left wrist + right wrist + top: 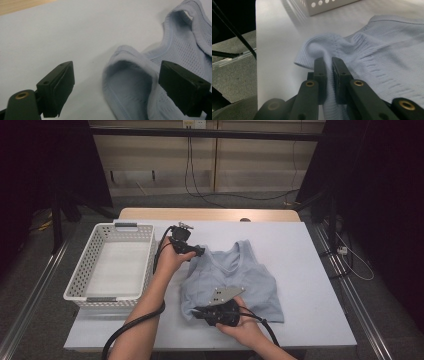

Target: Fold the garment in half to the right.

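Tank top [235, 280], light blue, lies flat mid-table [300, 245], right of white basket [112, 262]. Right hand-held gripper [328, 65] pinching ribbed hem at near left corner. Left hand-held gripper [116, 82] spread wide, straddling shoulder strap at far left, pads not pressing.

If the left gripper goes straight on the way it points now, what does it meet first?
Probably the shoulder strap of the light blue knitted sleeveless top: it lies between the open jaws of the left gripper, though depth is unclear.
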